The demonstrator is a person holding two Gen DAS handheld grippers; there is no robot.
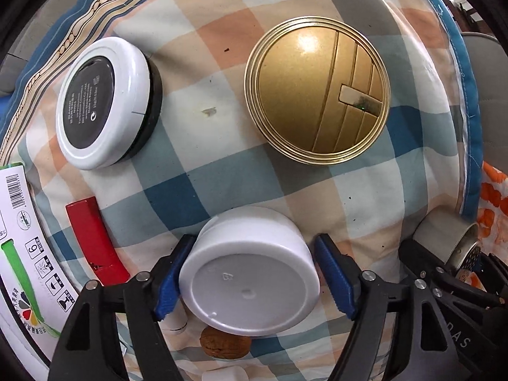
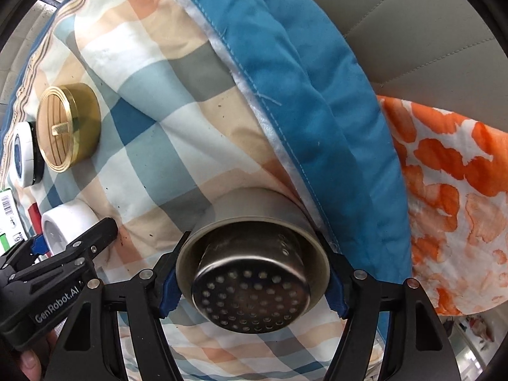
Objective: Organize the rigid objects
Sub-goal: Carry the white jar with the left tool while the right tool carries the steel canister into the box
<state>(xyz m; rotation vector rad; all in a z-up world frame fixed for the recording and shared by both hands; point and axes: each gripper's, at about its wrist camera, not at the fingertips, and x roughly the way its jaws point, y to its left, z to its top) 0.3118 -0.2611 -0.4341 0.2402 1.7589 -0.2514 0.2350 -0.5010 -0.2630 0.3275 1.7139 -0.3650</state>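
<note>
My left gripper (image 1: 254,276) stands around a white plastic jar (image 1: 250,273) lying bottom towards the camera on the checked cloth; the left pad touches it, the right pad stands a little off. My right gripper (image 2: 252,282) is shut on a steel strainer cup (image 2: 254,273) with a perforated inner base, held just above the cloth. A gold round tin (image 1: 317,90) lies further away; it also shows in the right wrist view (image 2: 66,125). A white compact with a black label (image 1: 101,104) lies to its left.
A red block (image 1: 95,241) and a white printed box (image 1: 22,254) lie at the left. A walnut (image 1: 223,341) and a small white tube (image 1: 176,320) lie under the jar. A blue quilt edge (image 2: 317,95), an orange-patterned cloth (image 2: 451,197) and a grey seat (image 2: 428,25) lie to the right.
</note>
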